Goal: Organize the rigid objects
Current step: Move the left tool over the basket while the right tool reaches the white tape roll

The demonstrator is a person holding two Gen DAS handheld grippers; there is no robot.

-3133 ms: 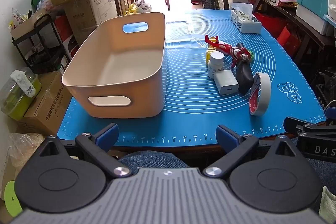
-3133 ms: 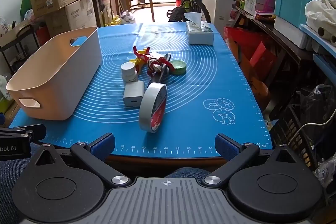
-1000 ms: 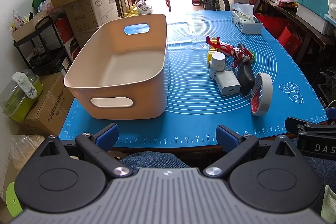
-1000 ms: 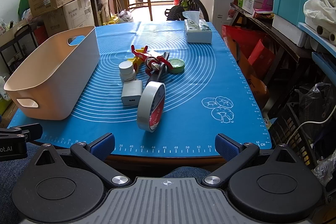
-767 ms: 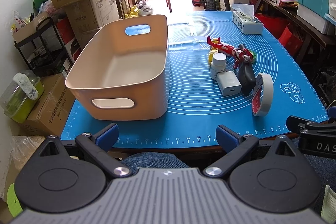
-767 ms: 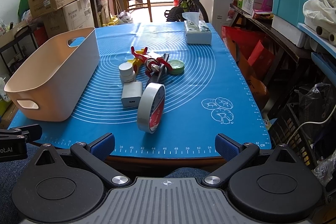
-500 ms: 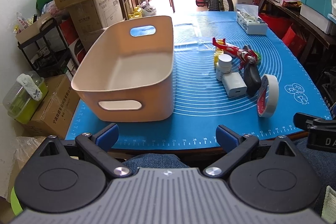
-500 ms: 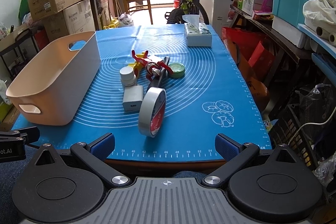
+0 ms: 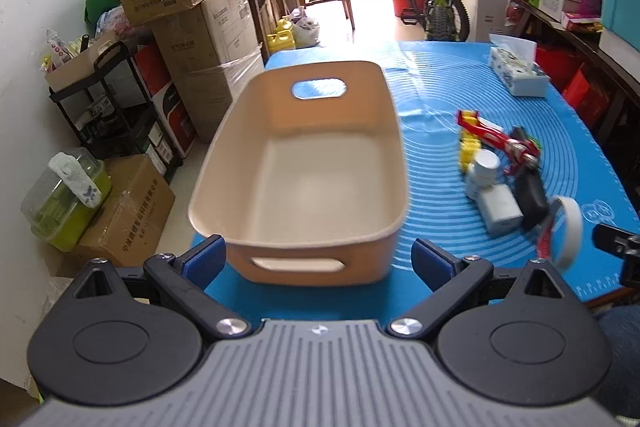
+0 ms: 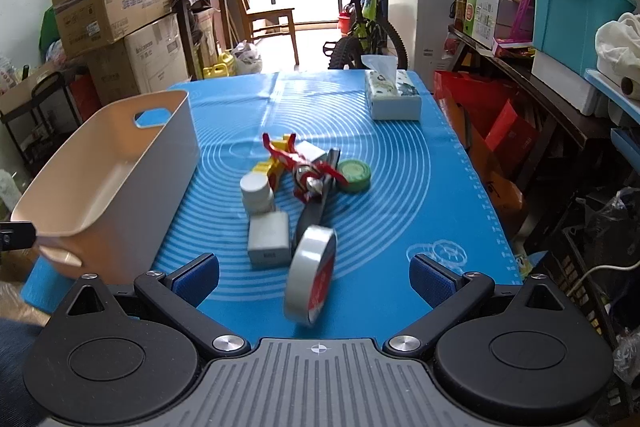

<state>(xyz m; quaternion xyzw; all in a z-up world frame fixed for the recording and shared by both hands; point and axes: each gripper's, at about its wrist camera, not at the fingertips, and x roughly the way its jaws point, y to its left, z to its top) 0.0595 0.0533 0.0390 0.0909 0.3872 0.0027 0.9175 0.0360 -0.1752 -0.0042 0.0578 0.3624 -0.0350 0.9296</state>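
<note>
Left wrist view: left gripper (image 9: 319,259) fingers spread wide, empty, before the smooth beige plastic bin (image 9: 298,171); tape roll (image 9: 562,230) blurred.

Right wrist view: right gripper (image 10: 314,279) wide apart, empty; upright tape roll (image 10: 311,279) between them on the blue surface (image 10: 400,195), its lower edge smeared.

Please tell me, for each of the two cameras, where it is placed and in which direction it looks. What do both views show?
Left wrist: sits on the left gripper, faces the empty beige bin; open blue fingers show.
Right wrist: sits on the right gripper, faces the tape roll and clutter; open fingers show, denim at left.
Shared: bin, tape roll, white charger block, tissue box, blue mat.
</note>
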